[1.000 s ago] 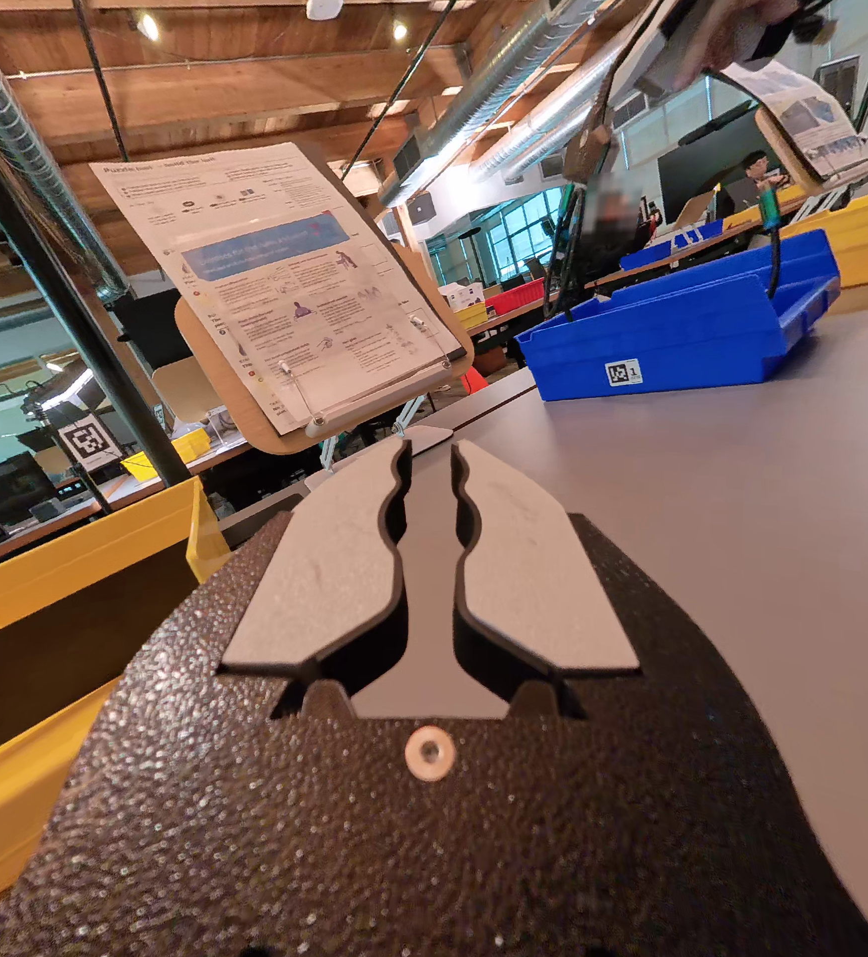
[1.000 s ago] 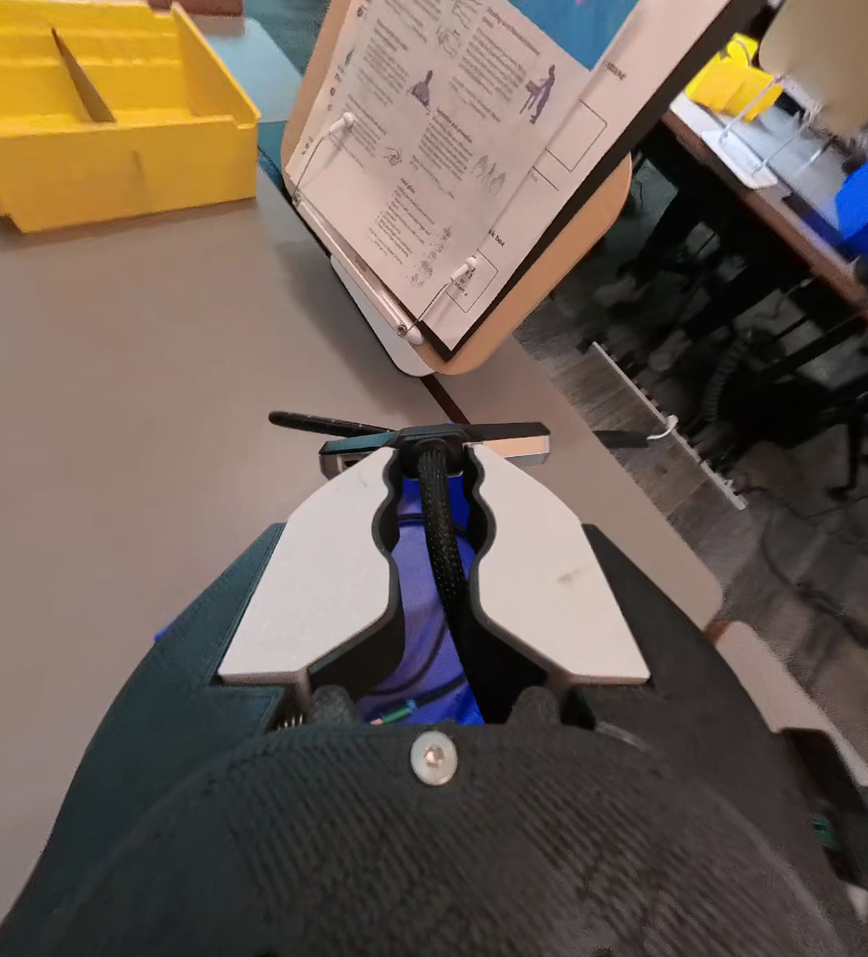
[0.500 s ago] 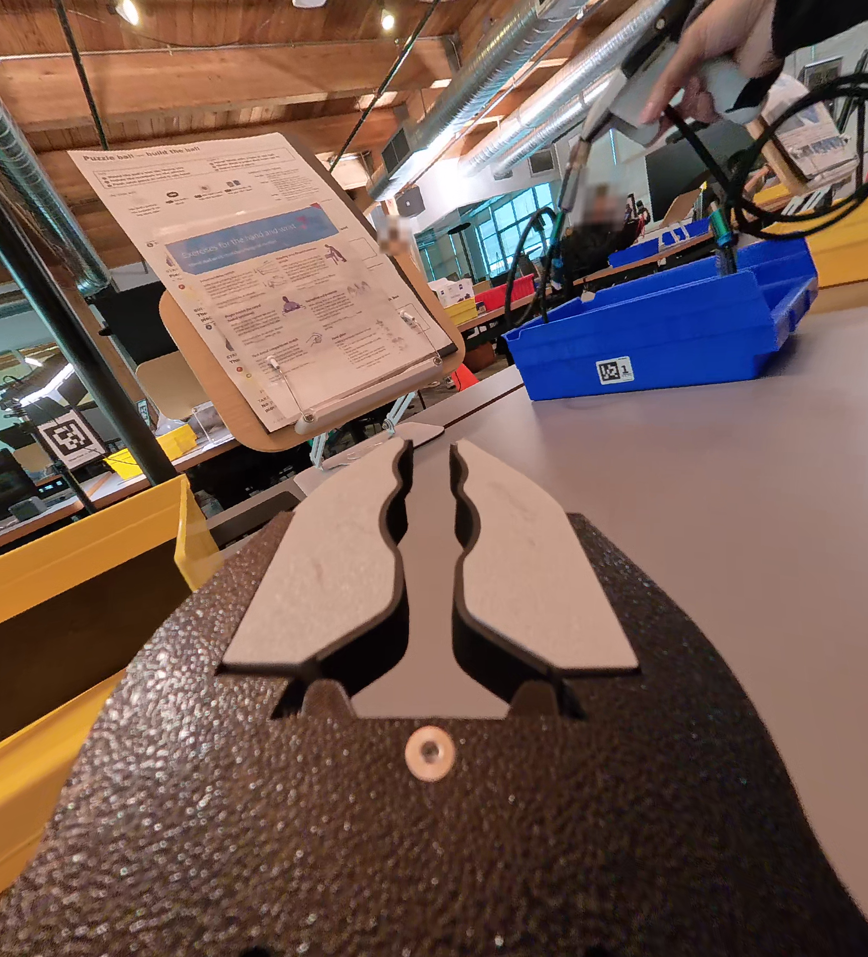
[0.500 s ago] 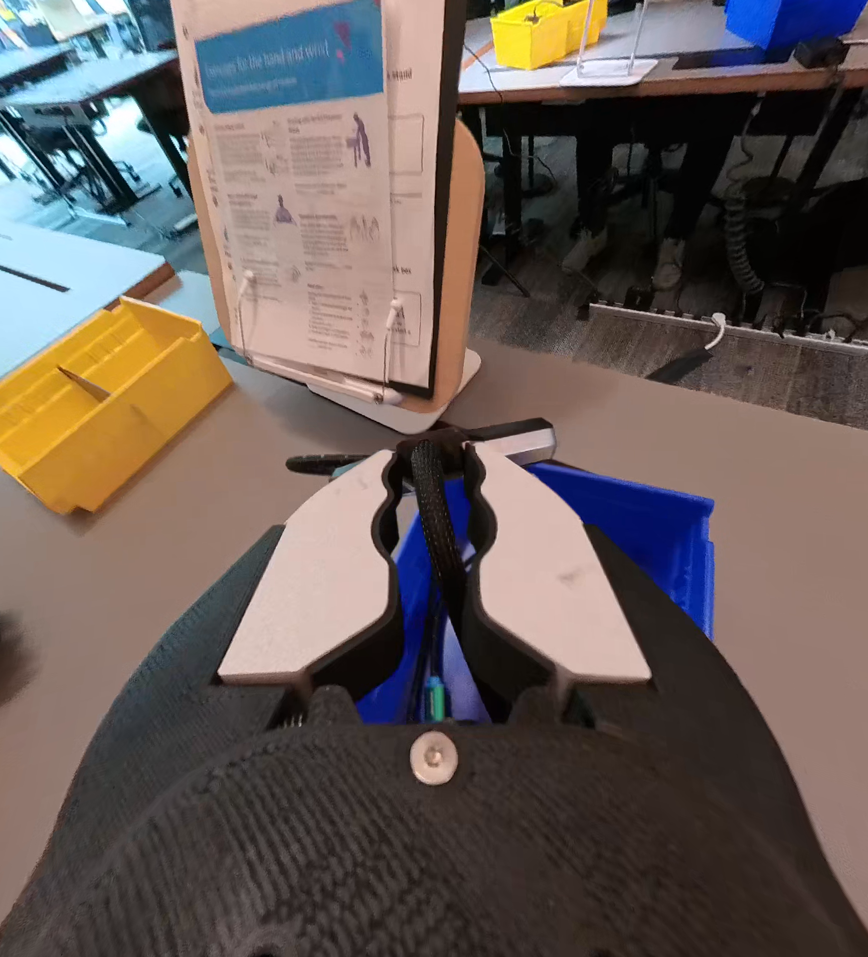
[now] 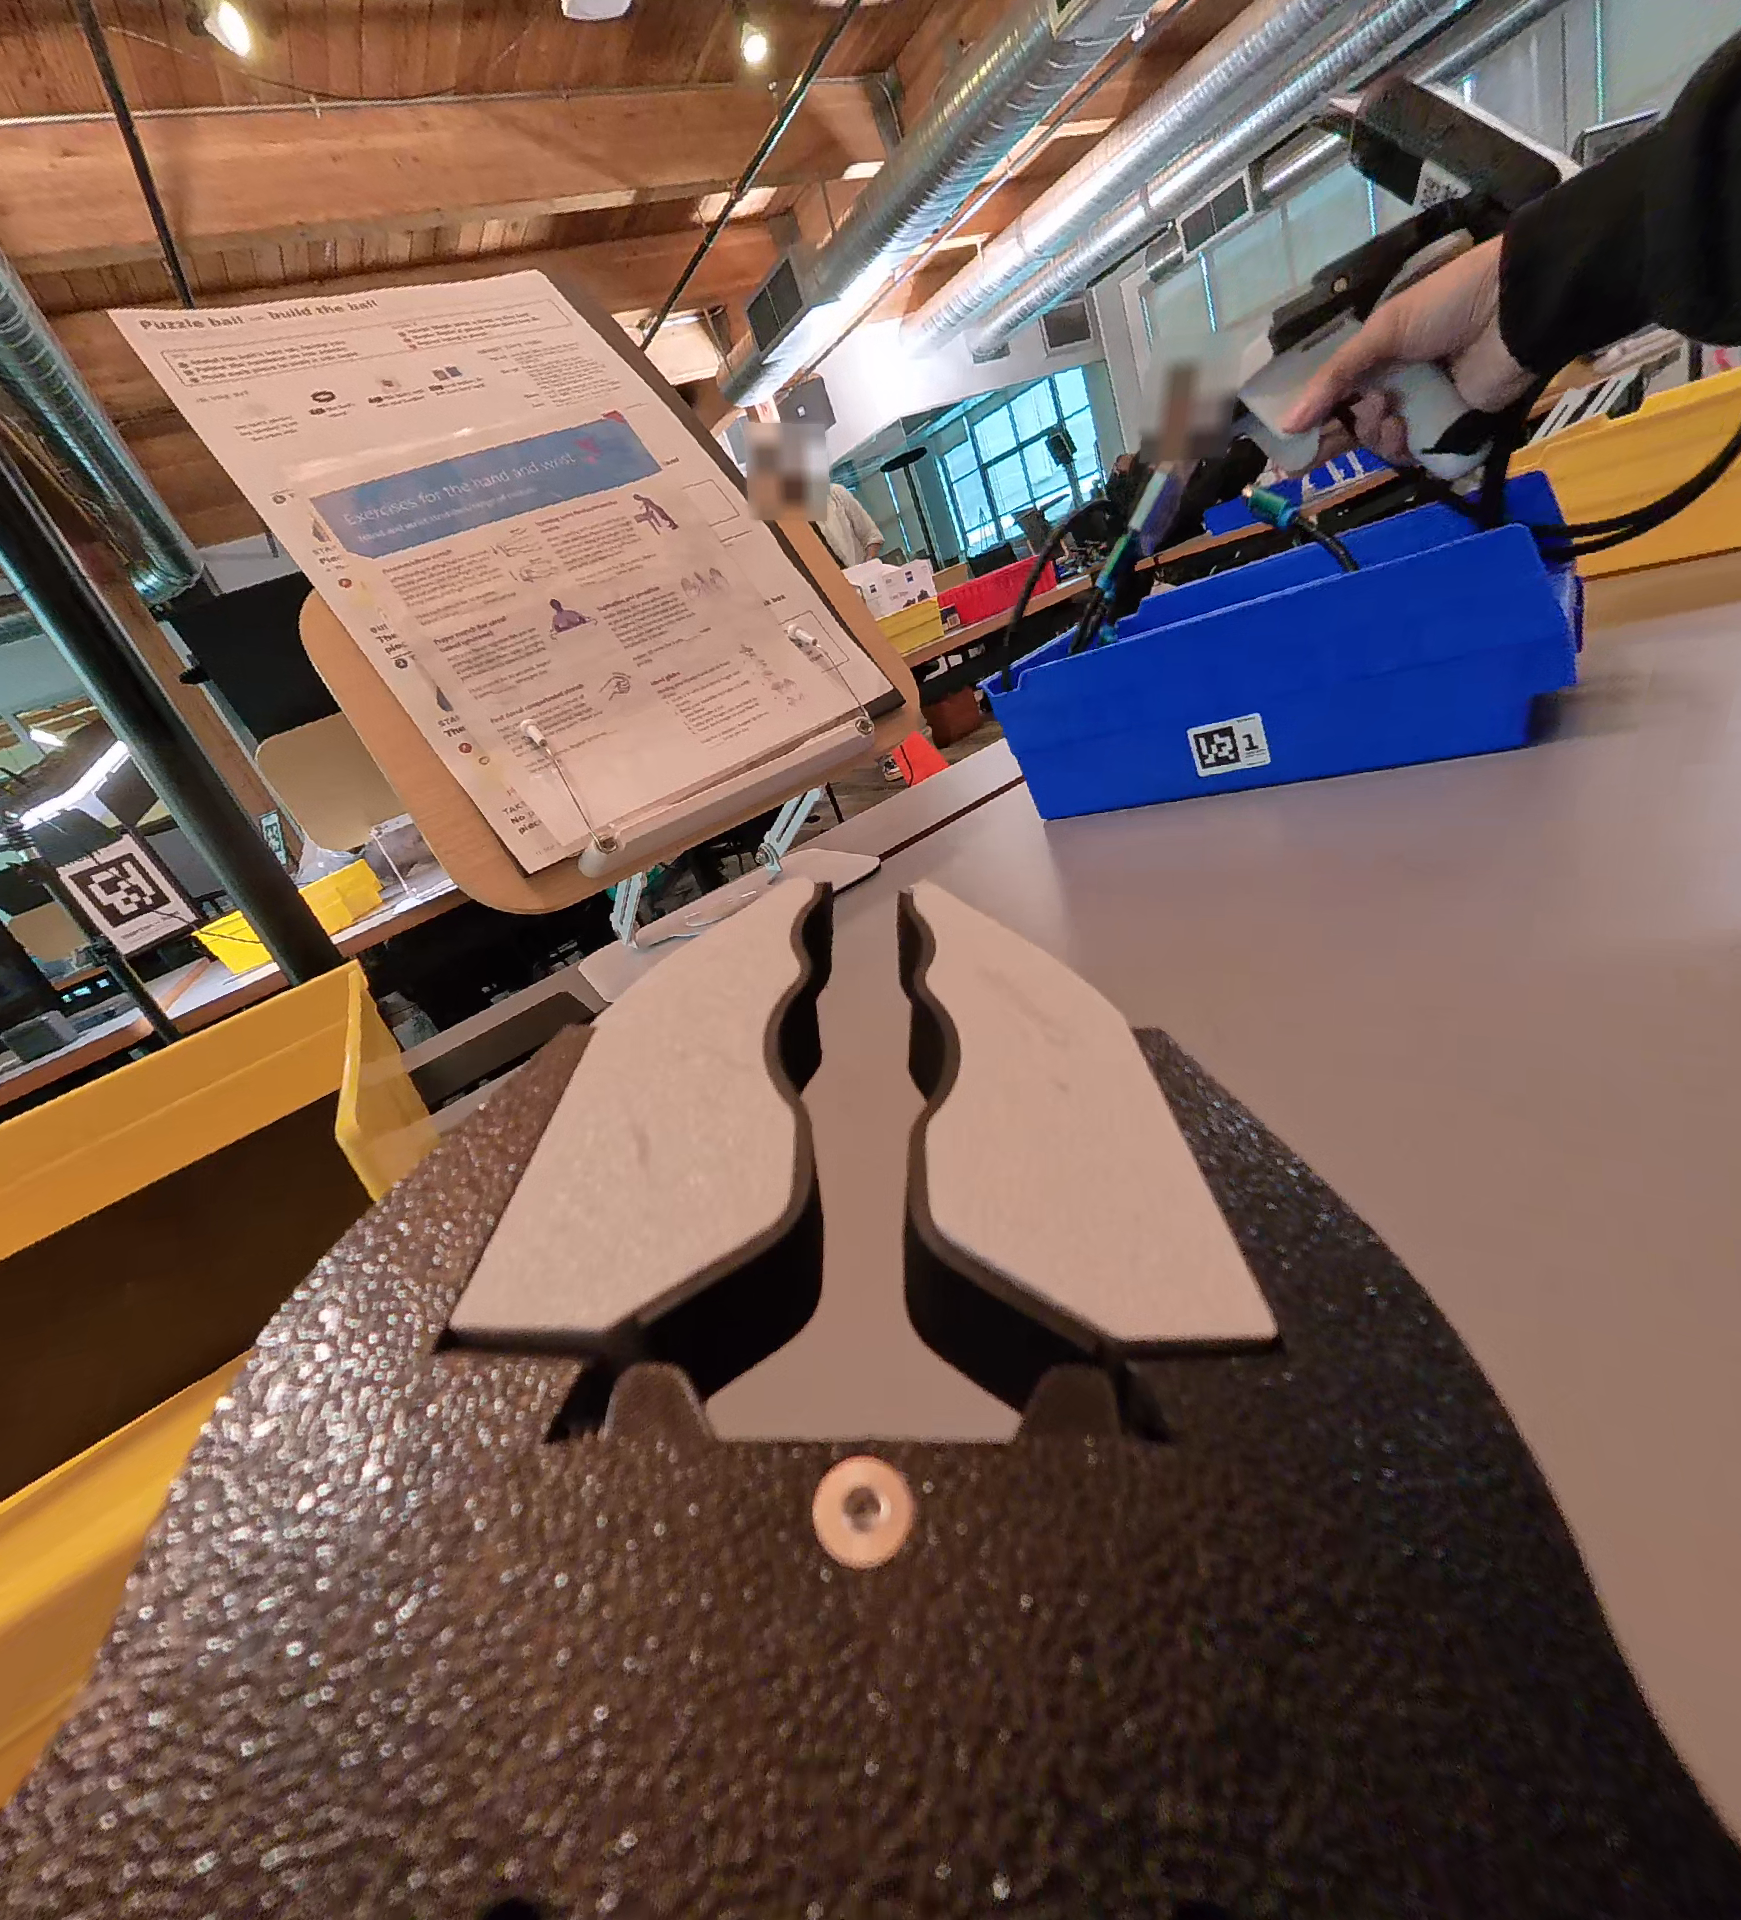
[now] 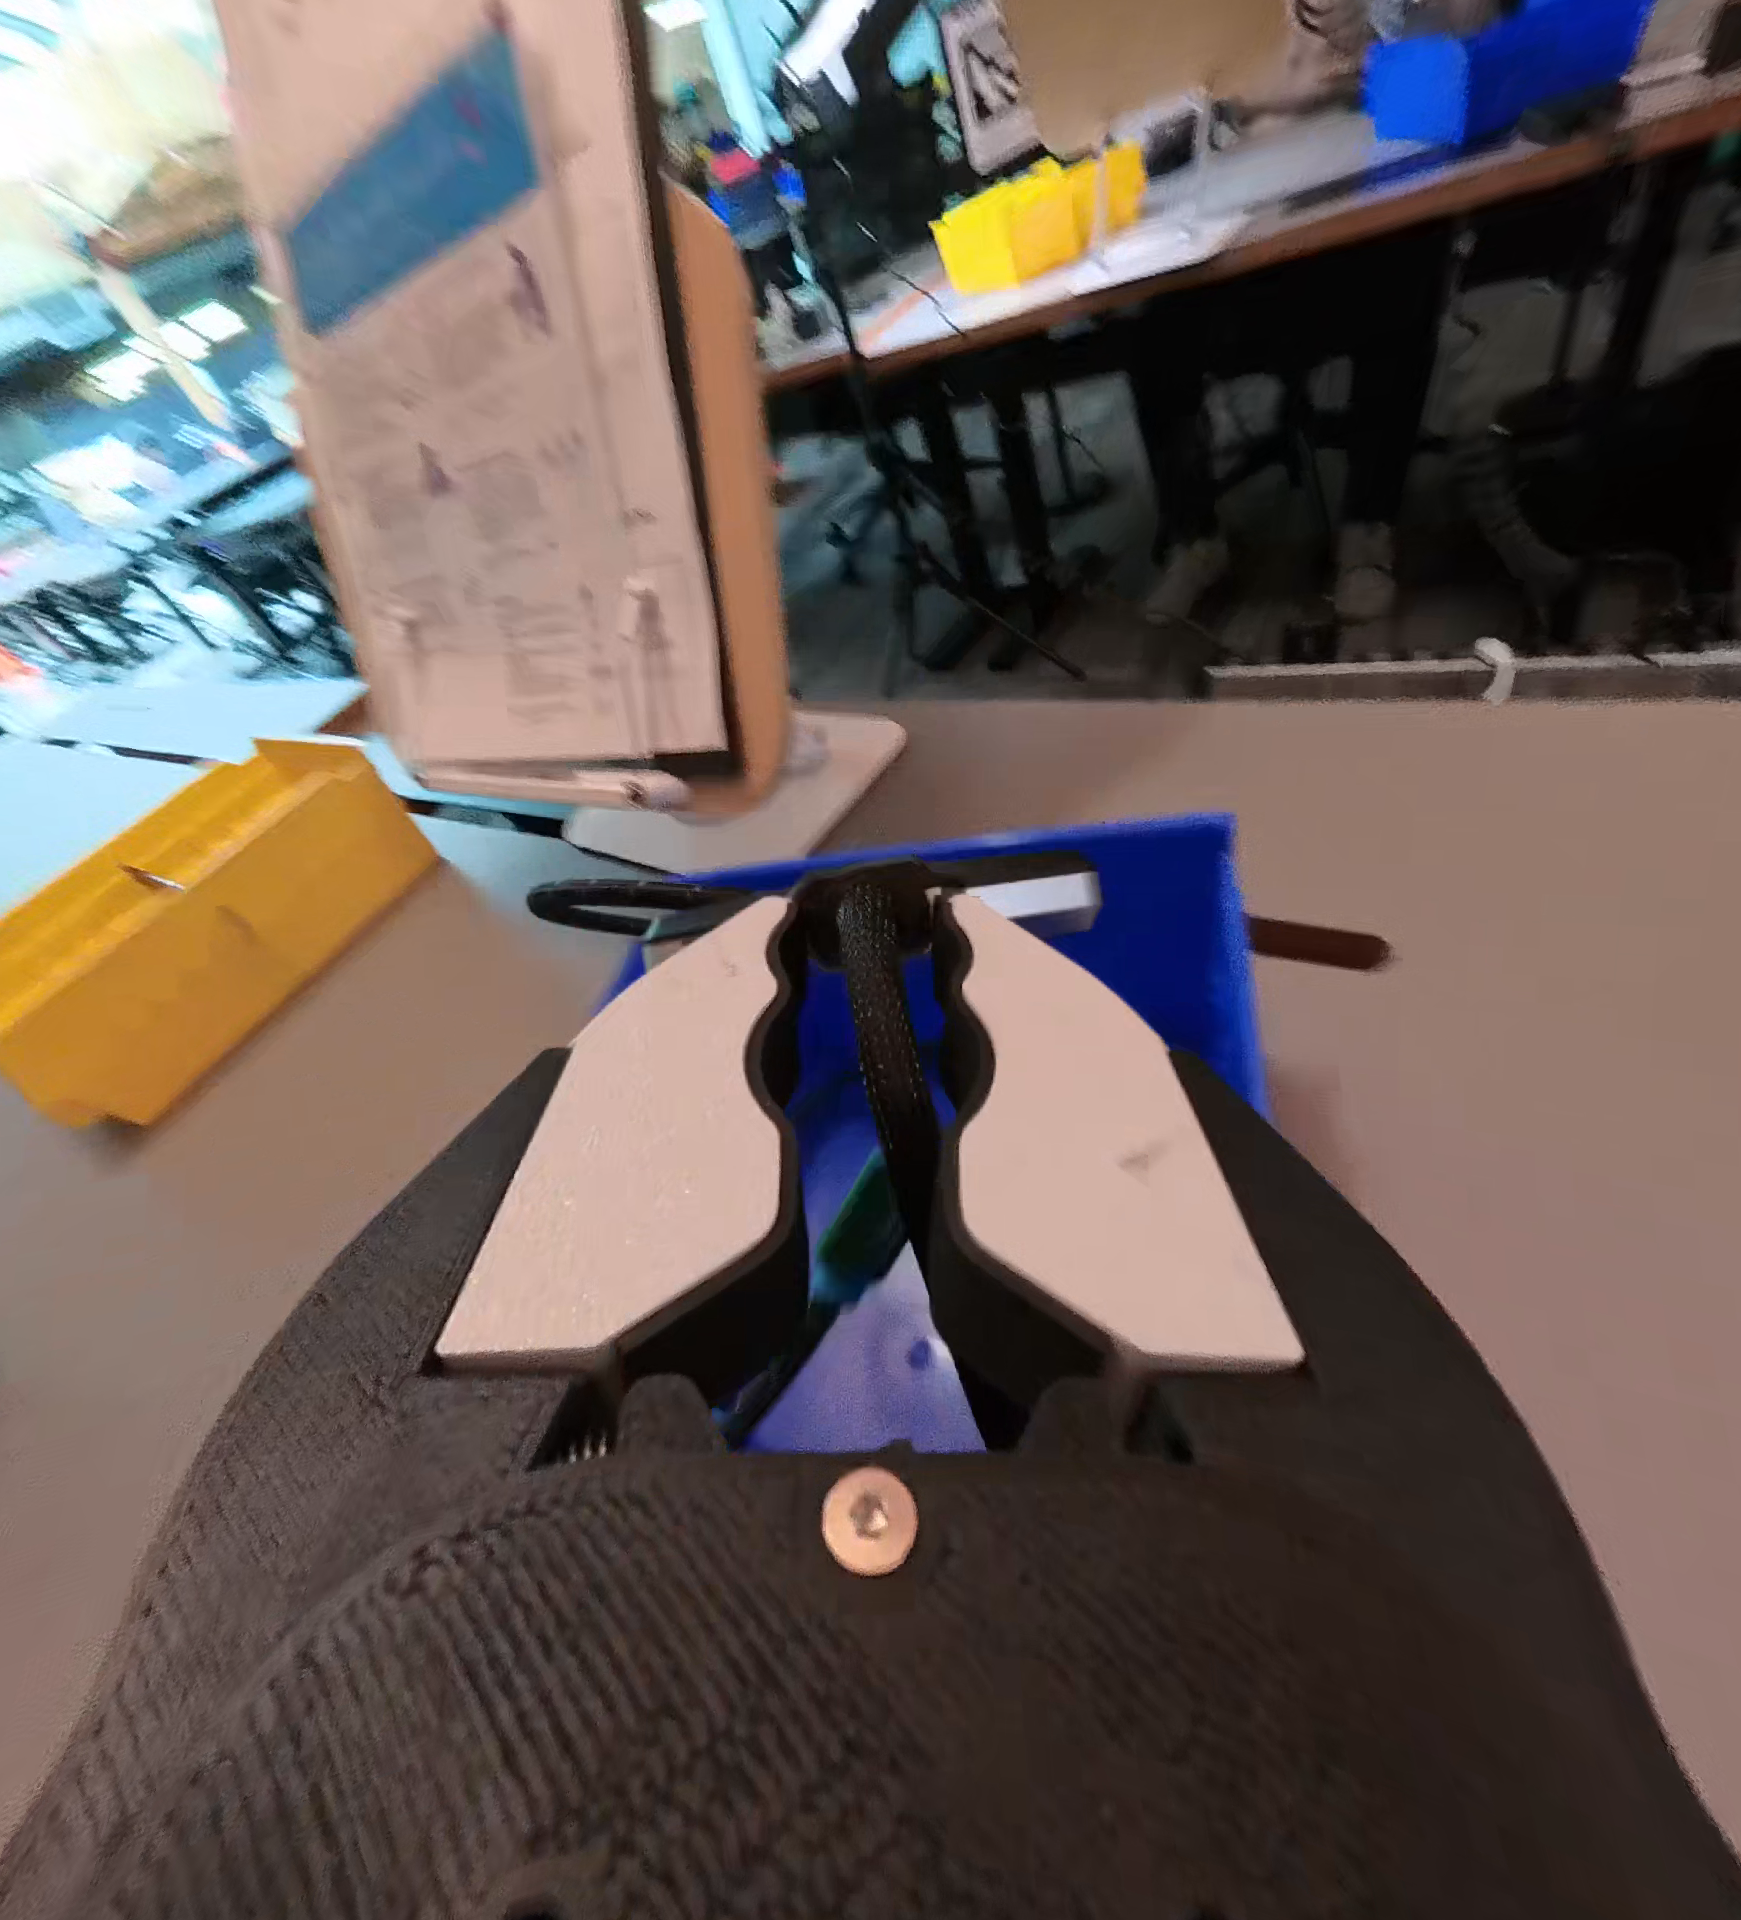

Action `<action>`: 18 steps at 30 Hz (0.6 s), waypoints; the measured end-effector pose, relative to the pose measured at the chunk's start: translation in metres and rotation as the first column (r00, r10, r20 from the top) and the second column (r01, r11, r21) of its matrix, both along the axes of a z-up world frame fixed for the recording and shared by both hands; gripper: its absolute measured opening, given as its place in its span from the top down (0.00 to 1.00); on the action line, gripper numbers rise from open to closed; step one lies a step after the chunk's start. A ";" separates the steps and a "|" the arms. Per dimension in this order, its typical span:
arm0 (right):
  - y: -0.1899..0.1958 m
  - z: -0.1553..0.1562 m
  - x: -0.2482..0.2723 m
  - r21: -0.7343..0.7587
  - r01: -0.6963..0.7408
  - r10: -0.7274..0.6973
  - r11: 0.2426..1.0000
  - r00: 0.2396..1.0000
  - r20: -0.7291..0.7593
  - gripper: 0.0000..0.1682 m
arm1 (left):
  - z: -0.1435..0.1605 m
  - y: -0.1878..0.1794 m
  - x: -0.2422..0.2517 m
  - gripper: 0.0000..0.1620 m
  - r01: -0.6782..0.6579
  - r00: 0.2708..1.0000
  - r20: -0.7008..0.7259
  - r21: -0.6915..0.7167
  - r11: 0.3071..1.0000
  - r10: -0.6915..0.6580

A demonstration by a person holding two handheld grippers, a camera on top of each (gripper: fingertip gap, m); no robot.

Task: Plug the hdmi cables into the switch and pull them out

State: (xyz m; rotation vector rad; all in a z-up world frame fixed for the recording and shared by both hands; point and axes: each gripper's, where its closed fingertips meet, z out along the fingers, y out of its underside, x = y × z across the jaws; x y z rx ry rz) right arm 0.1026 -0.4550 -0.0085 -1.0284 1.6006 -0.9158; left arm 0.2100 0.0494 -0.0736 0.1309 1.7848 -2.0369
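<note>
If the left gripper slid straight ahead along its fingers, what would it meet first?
Bare table first, then probably the document stand base just past the left gripper; depth is uncertain.

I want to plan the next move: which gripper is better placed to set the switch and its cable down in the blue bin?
Right. The right gripper is shut on the cable, with the switch at its tips, directly above the blue bin. The left gripper holds nothing and sits low over the table, far from the bin.

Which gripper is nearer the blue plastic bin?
Right. The right gripper hangs directly over the blue plastic bin, gripping a braided black cable; the left gripper sits across the table.
</note>
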 end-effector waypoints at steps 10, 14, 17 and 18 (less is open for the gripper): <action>-0.017 -0.065 -0.084 -0.206 -0.076 -0.077 0.976 0.760 -0.645 0.72 | -0.001 -0.002 -0.003 0.93 -0.005 1.000 0.027 0.012 1.000 0.005; -0.011 -0.040 -0.127 -0.149 0.043 -0.124 0.988 0.798 -0.589 0.71 | -0.003 -0.003 -0.005 0.93 -0.014 0.999 0.052 0.024 1.000 0.013; 0.018 -0.052 -0.163 -0.056 -0.010 -0.028 0.998 0.769 -0.639 0.70 | -0.005 -0.005 -0.006 0.93 -0.024 0.997 0.078 0.038 0.999 0.021; 0.025 -0.059 -0.175 -0.056 -0.039 -0.010 0.998 0.735 -0.678 0.70 | -0.006 -0.006 -0.007 0.93 -0.027 0.996 0.084 0.045 0.999 0.023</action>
